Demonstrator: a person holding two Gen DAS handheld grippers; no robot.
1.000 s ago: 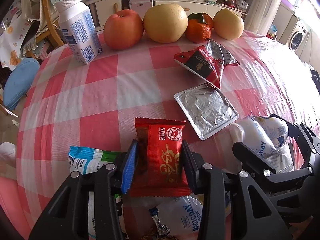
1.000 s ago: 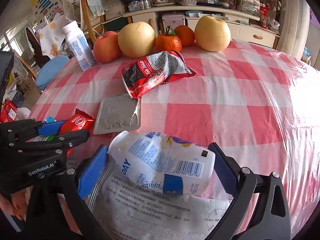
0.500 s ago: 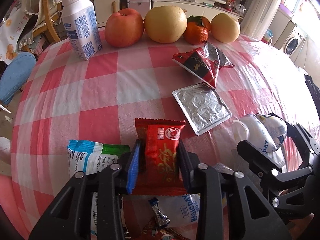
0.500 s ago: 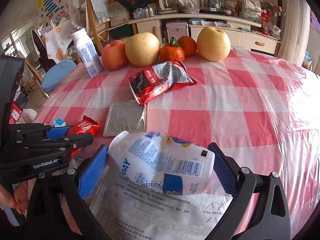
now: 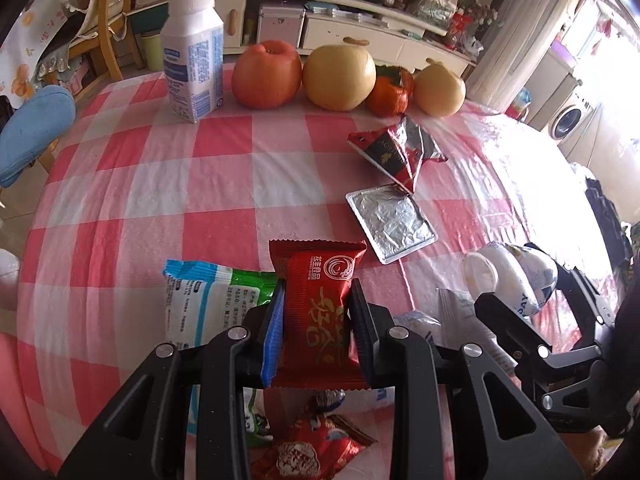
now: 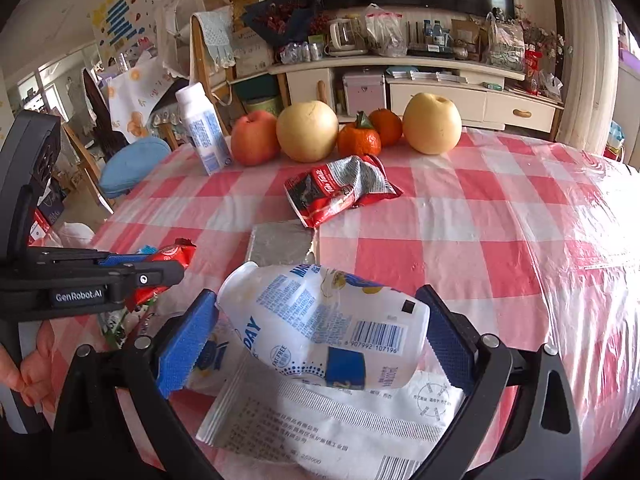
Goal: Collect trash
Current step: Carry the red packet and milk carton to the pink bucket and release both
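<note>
Closing left claw [image 5: 316, 320] pinches red snack packet [image 5: 320, 312]; right claw [image 6: 320, 340] grasps squashed white bottle [image 6: 324, 328].

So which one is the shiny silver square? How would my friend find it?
Look at the round table with the pink checked cloth. Go from the row of fruit at the far edge toward the near side, past the crumpled red and black wrapper. The foil square lies flat just beyond it; it is the only plain silver piece with no printing, unlike the colourful packets around it.

Both wrist views look steeply down, close over the checked table [image 5: 224, 184] (shared: fruit row [image 6: 308, 132]).
</note>
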